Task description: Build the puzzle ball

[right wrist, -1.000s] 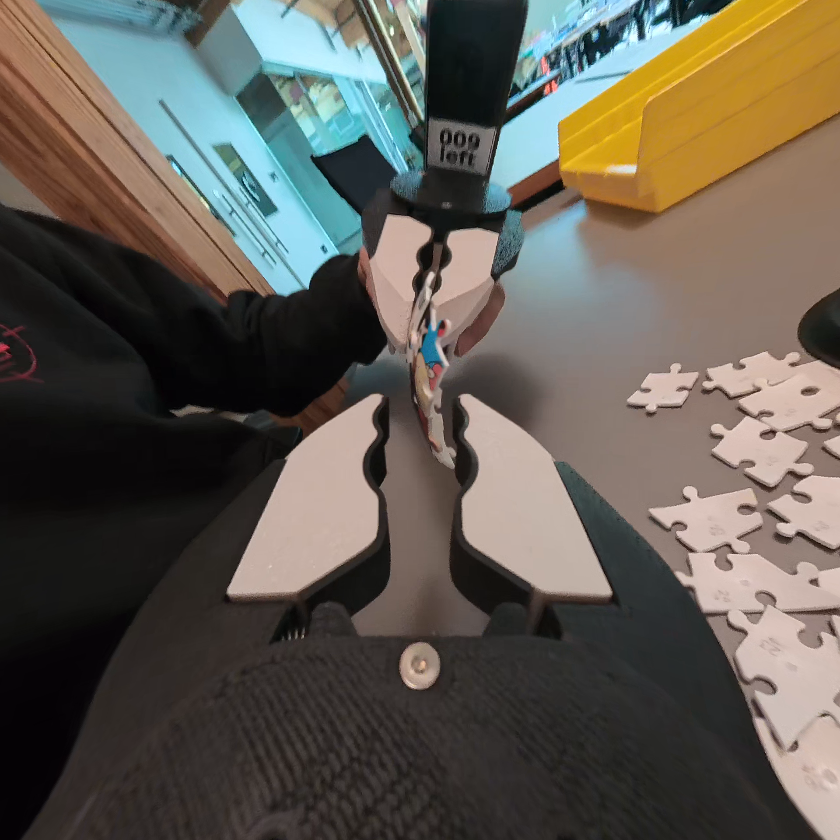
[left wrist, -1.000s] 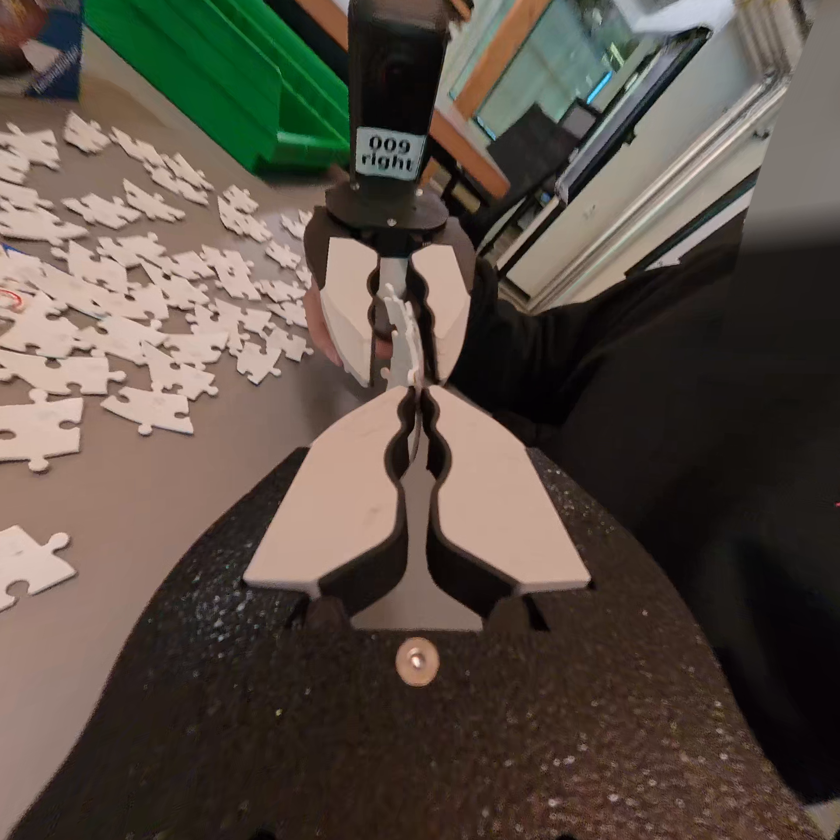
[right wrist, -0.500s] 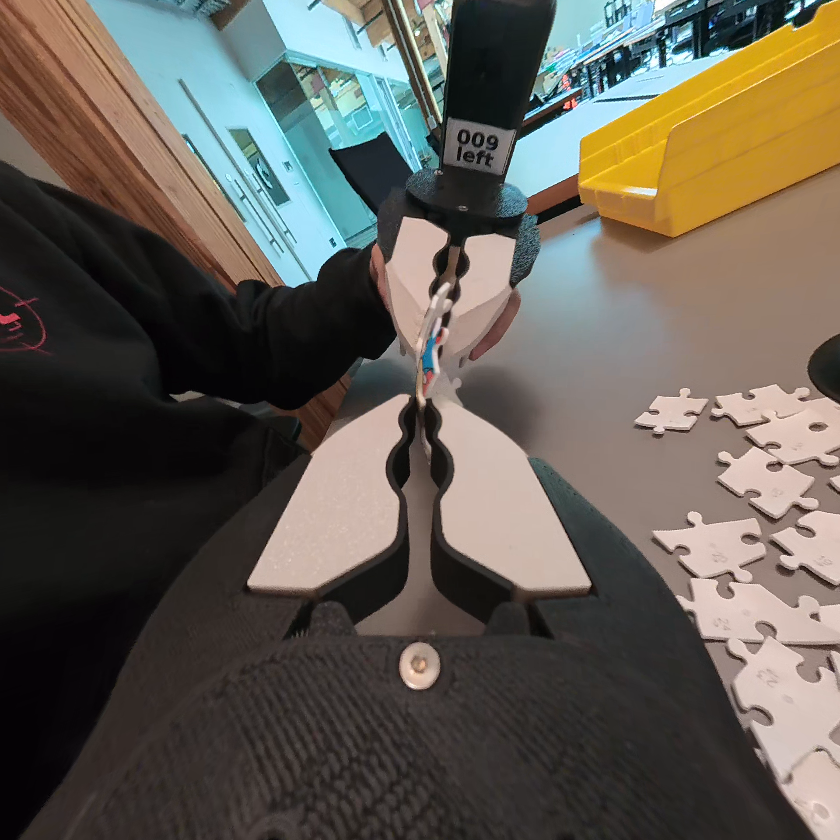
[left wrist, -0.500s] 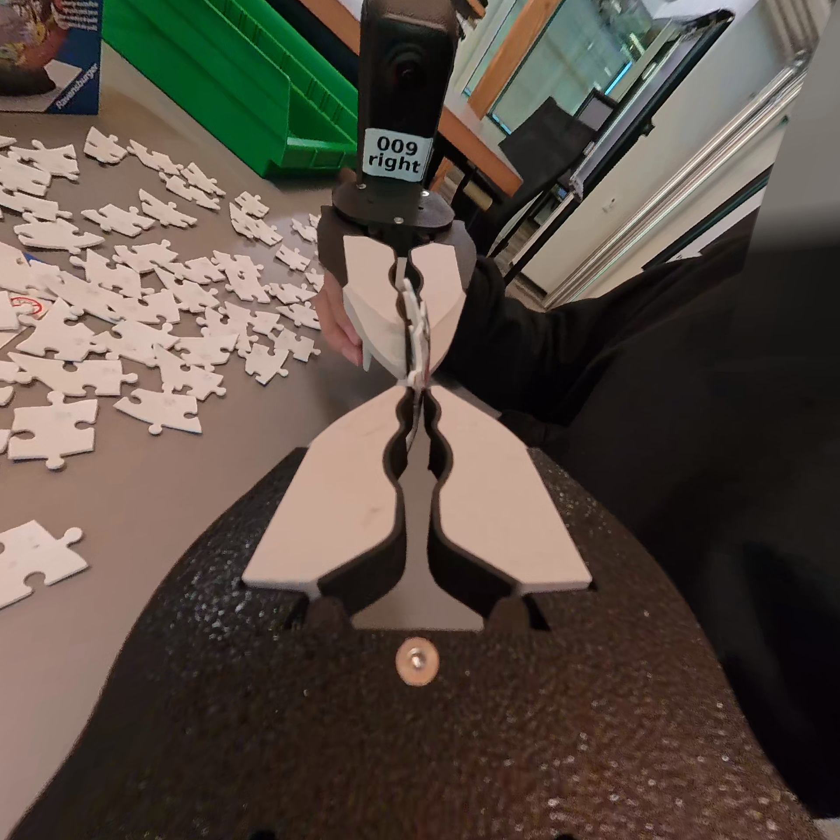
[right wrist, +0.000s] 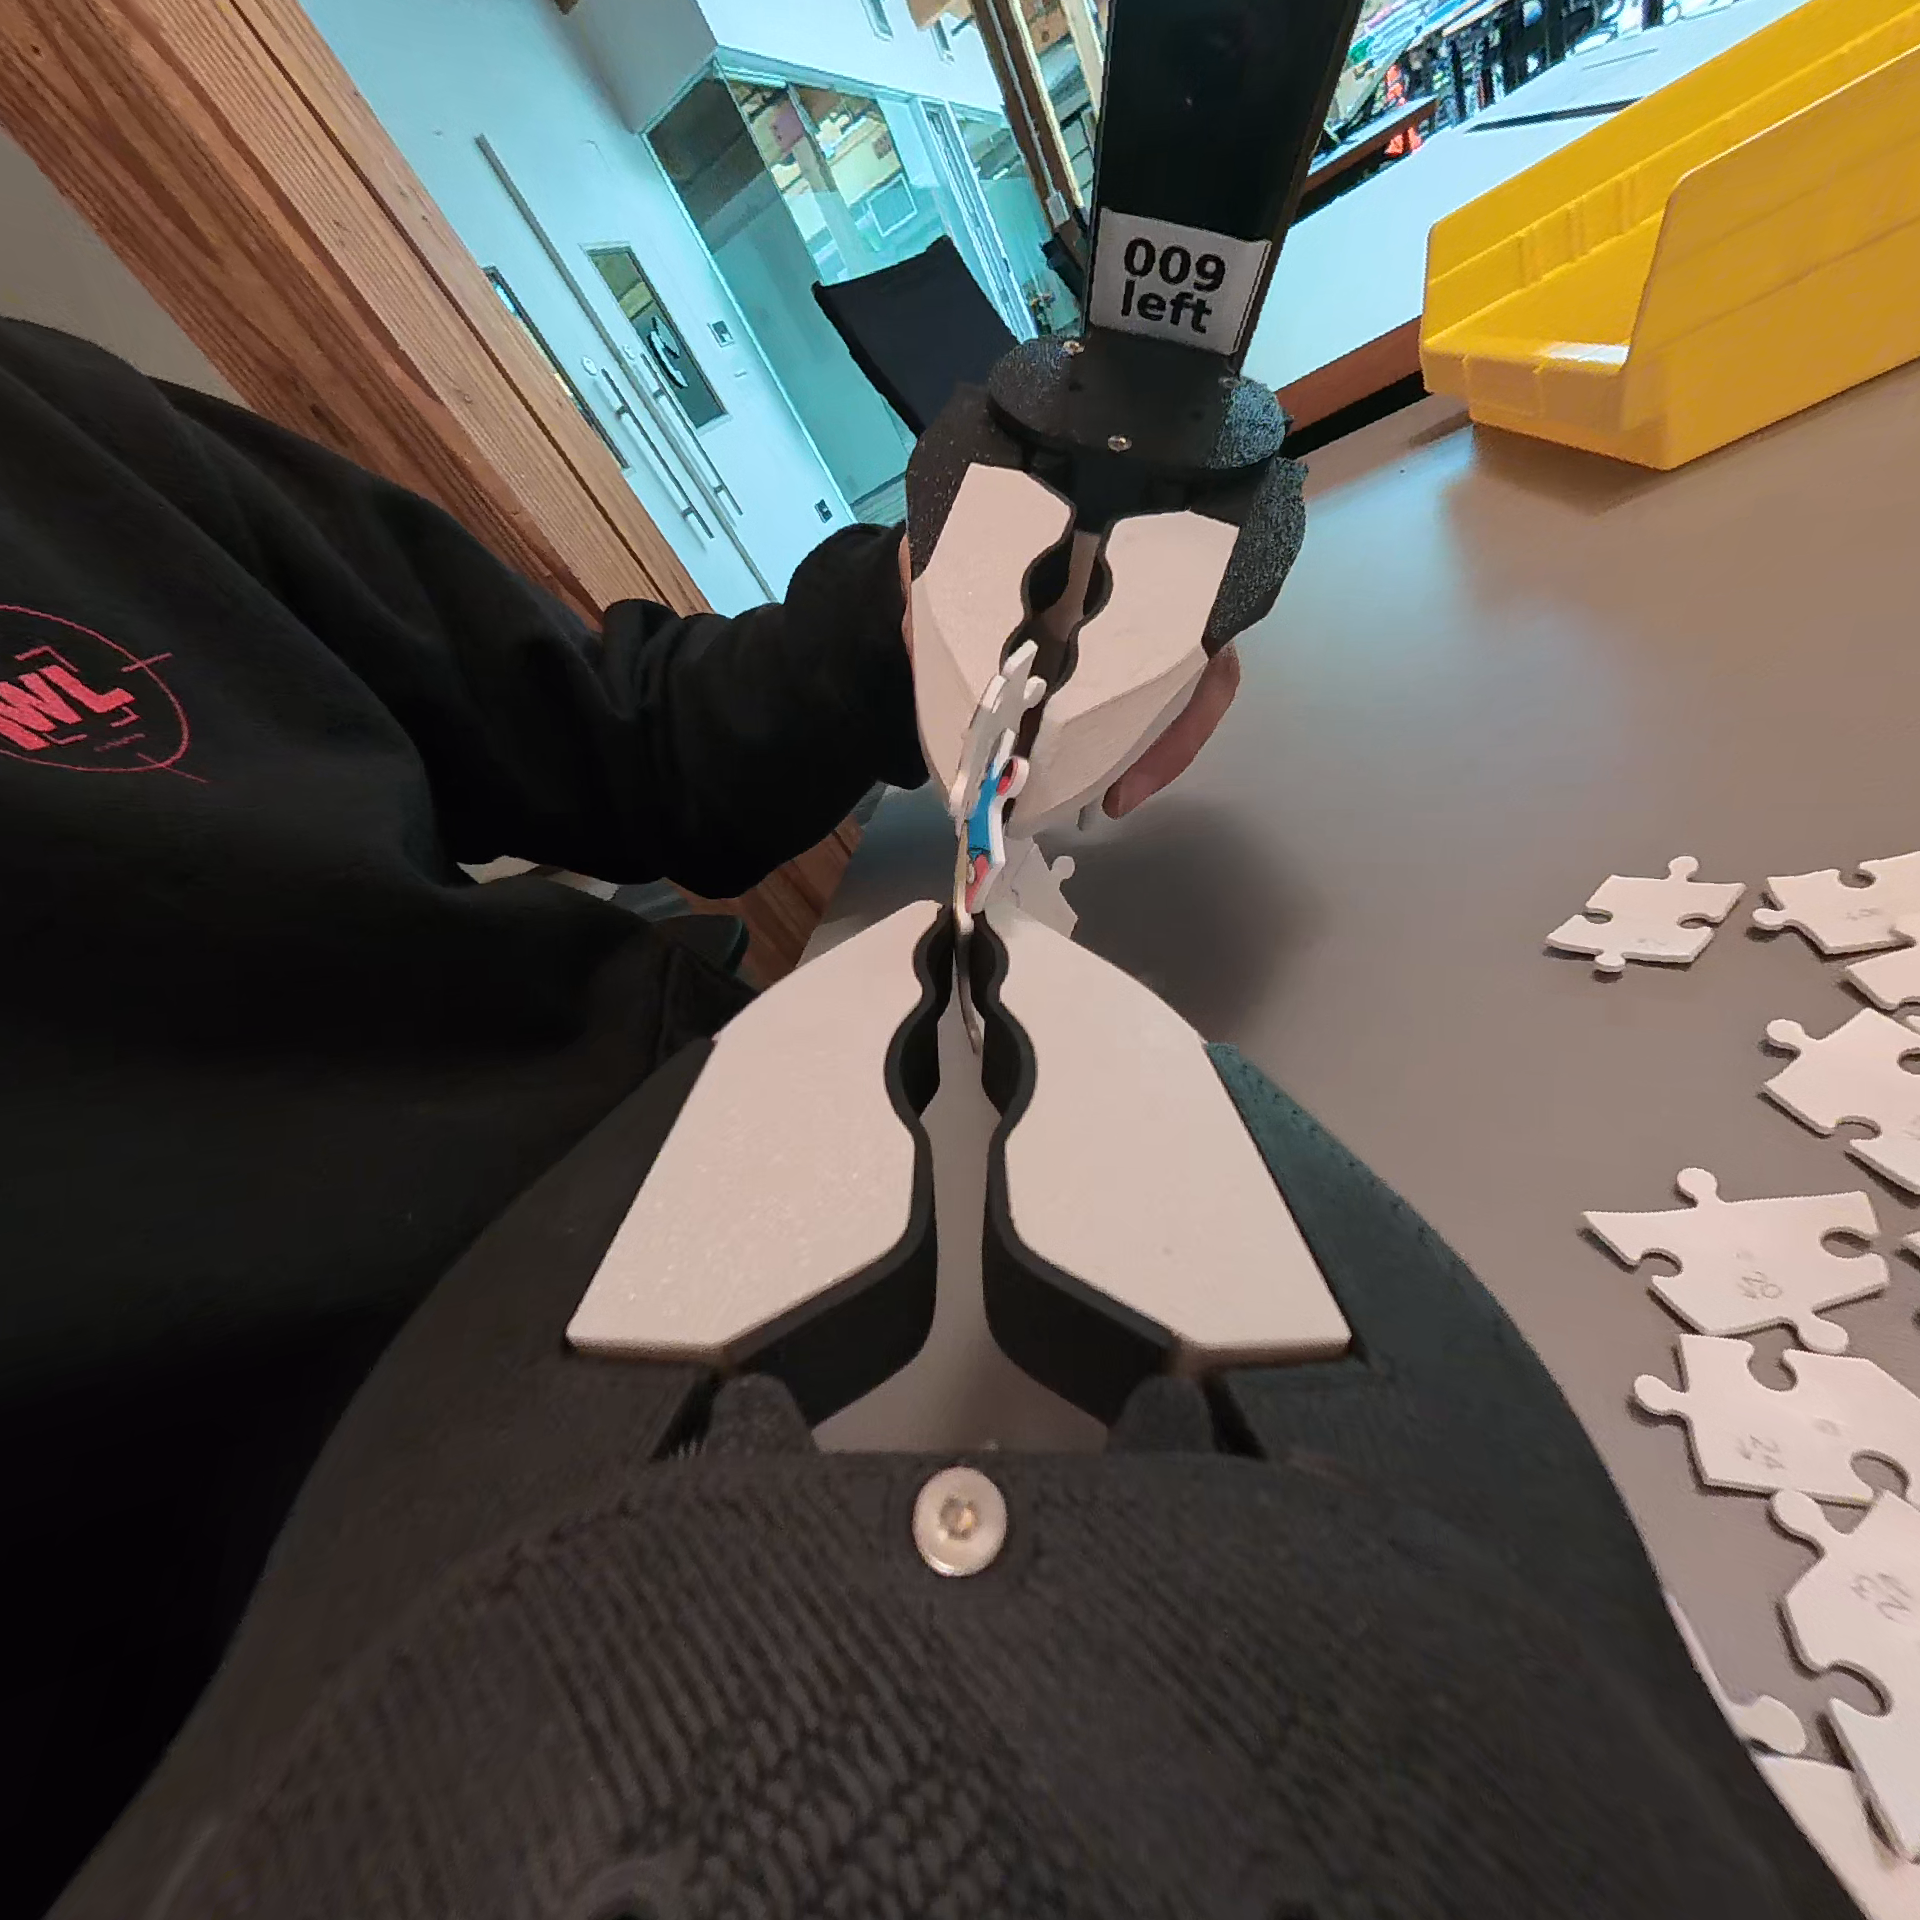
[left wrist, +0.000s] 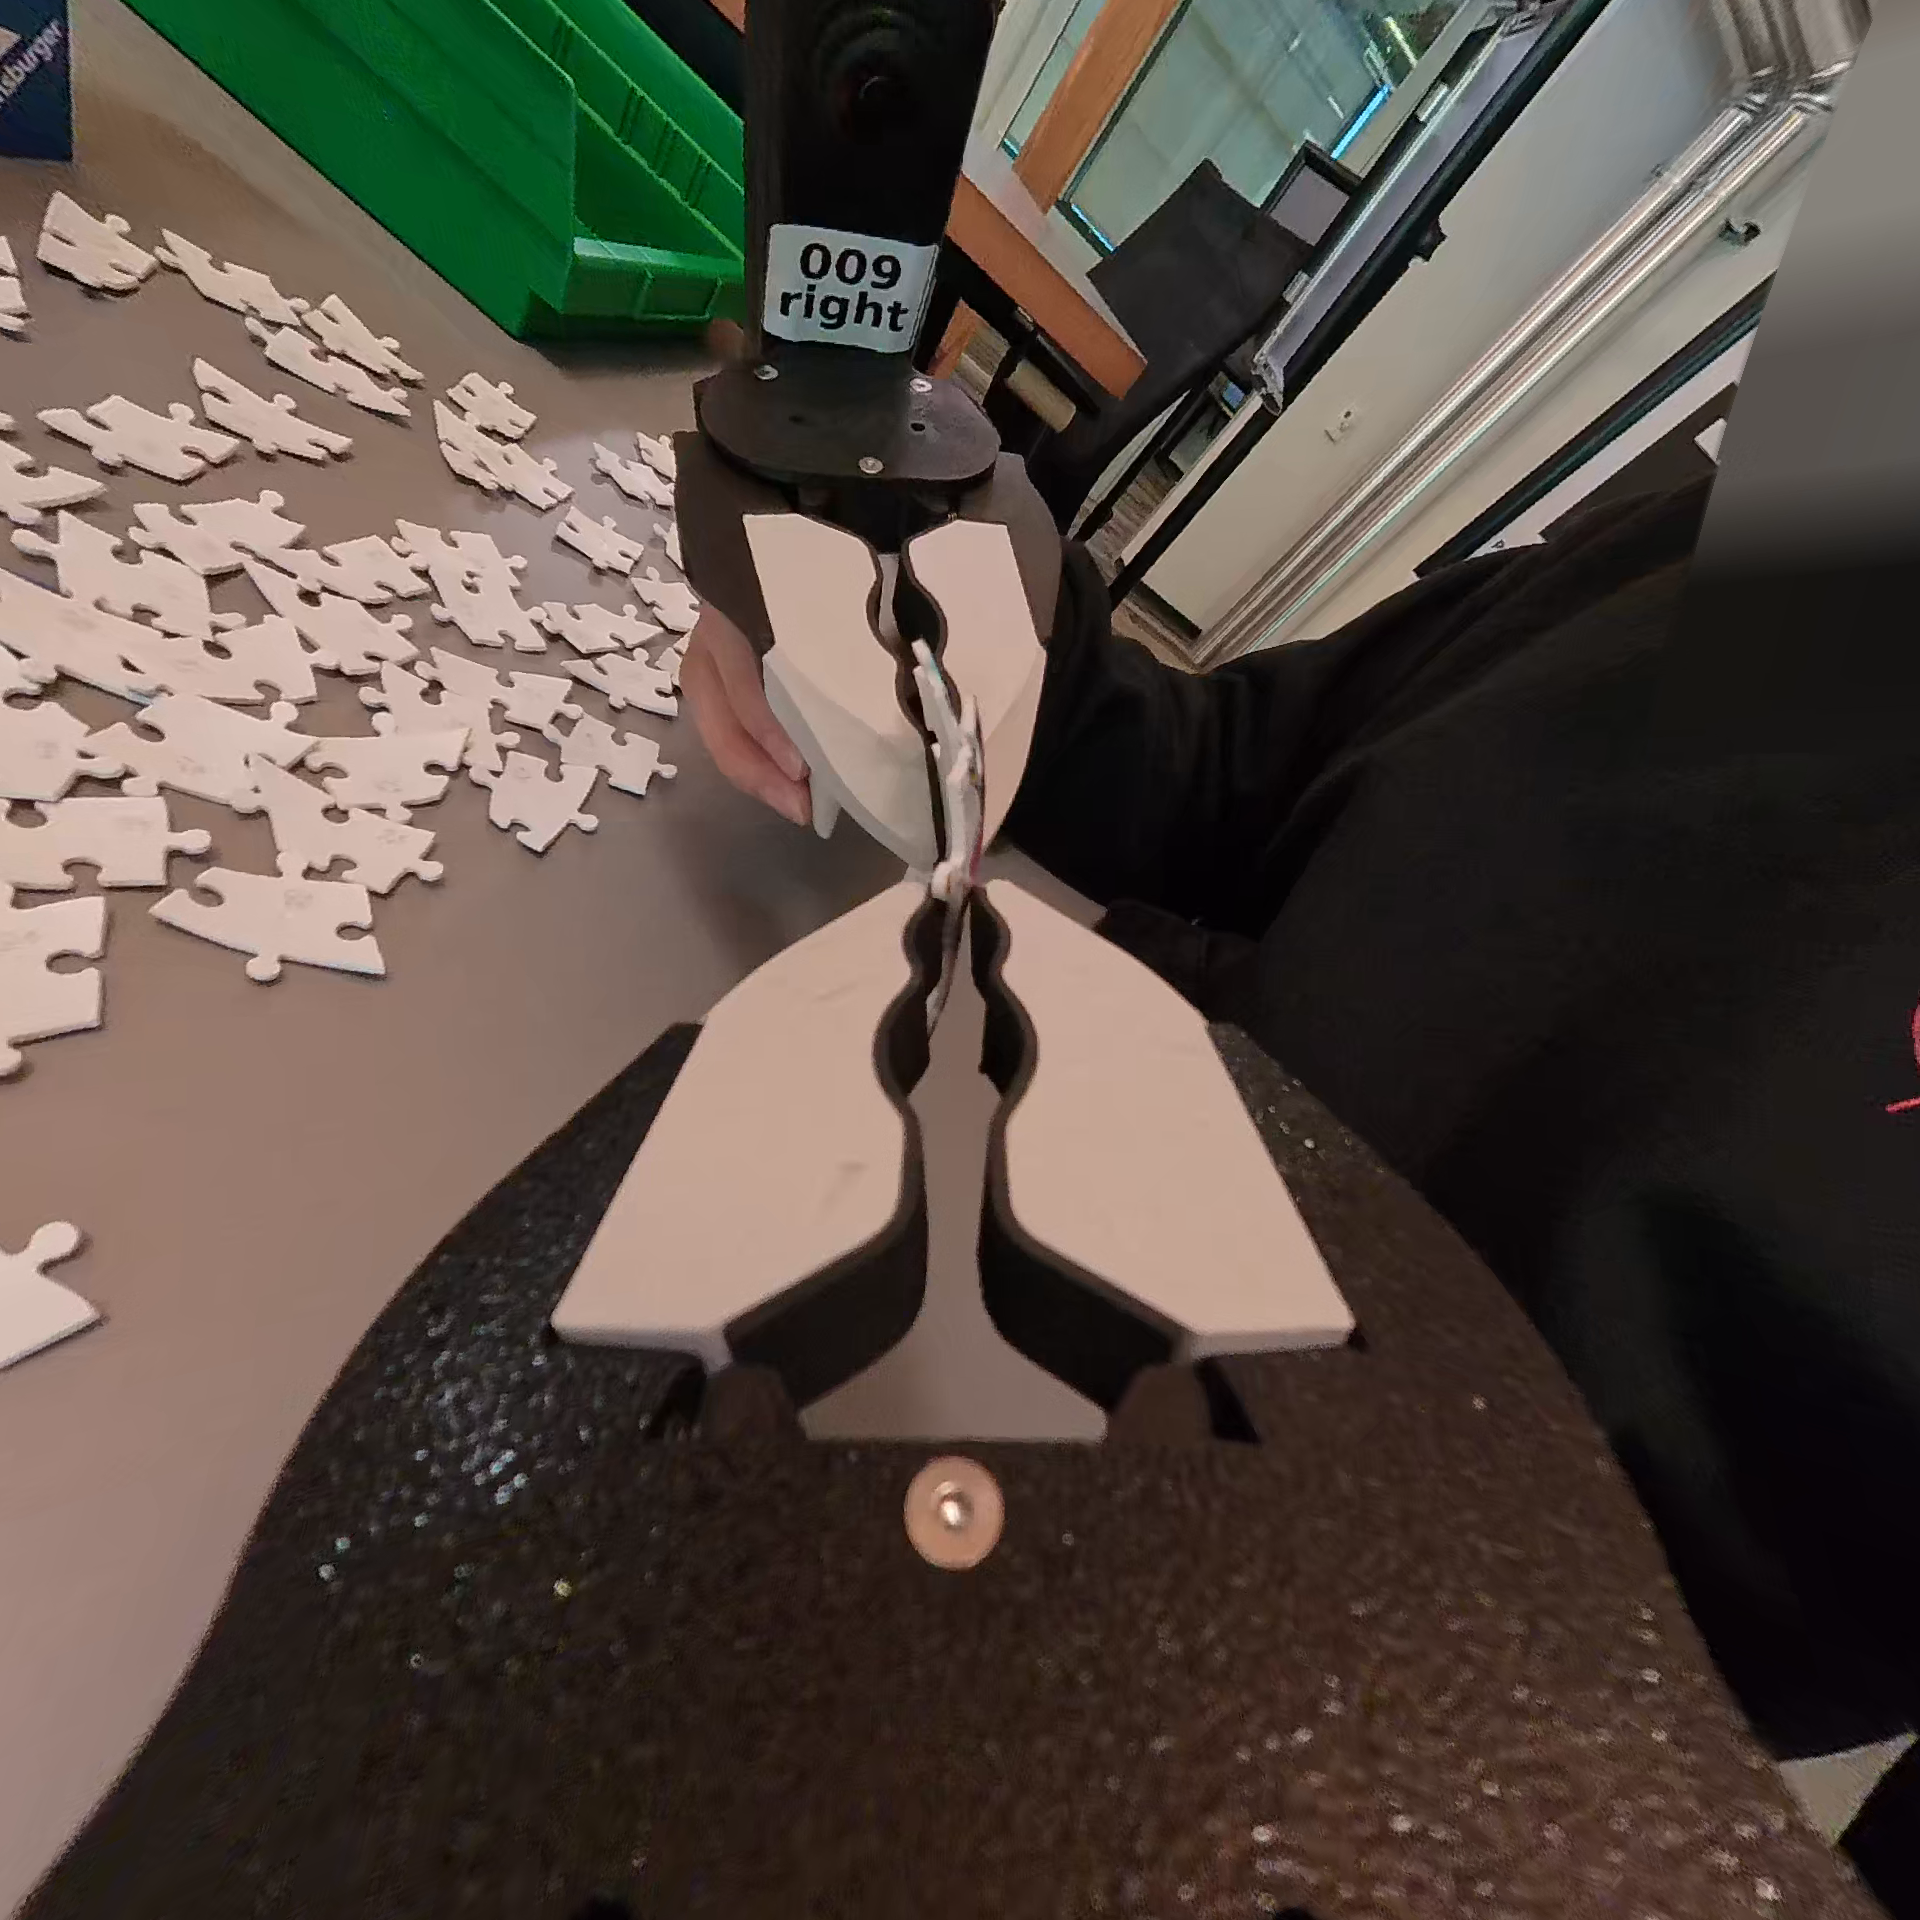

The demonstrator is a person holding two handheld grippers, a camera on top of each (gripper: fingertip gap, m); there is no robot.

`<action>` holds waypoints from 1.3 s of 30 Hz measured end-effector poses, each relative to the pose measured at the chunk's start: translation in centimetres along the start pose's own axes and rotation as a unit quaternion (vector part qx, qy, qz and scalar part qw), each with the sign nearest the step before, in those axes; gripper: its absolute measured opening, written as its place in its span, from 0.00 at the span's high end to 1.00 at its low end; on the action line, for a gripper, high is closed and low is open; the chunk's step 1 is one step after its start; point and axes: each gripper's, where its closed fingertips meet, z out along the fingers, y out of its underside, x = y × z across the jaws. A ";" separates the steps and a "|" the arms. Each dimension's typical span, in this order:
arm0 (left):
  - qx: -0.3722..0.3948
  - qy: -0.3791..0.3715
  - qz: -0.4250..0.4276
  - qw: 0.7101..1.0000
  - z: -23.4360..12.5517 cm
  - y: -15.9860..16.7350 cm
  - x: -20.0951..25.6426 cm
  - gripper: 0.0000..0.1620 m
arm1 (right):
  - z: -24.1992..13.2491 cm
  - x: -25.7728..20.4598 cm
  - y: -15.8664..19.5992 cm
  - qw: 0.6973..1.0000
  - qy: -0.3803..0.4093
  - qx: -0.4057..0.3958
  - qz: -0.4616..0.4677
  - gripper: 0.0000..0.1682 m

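Note:
A short strip of joined puzzle pieces (left wrist: 956, 764), seen edge-on with a coloured print on one side, is held in the air between both grippers. My left gripper (left wrist: 951, 914) is shut on one end of it. My right gripper (left wrist: 951, 852) faces it tip to tip and is shut on the other end. In the right wrist view the strip (right wrist: 987, 795) shows blue and red print, running from my right gripper (right wrist: 966, 930) up into my left gripper (right wrist: 995, 823). How the pieces are joined is hidden by the fingers.
Many loose white pieces (left wrist: 270, 644) lie face down on the grey table (left wrist: 416, 1091), and more show in the right wrist view (right wrist: 1745, 1268). A green bin (left wrist: 447, 135) and a yellow bin (right wrist: 1683, 291) stand at the table's far sides. A person's black sleeve (right wrist: 416, 727) is close by. My left and right fingertips are right by each other.
My right gripper was open around the strip's free end and has shut on it. Both grippers have tilted slightly and stay tip to tip.

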 end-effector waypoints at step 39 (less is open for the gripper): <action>0.018 0.006 -0.012 1.000 0.0 -0.2 0.3 0.93 | -0.4 0.3 -1.6 0.996 -0.027 0.065 0.064 0.98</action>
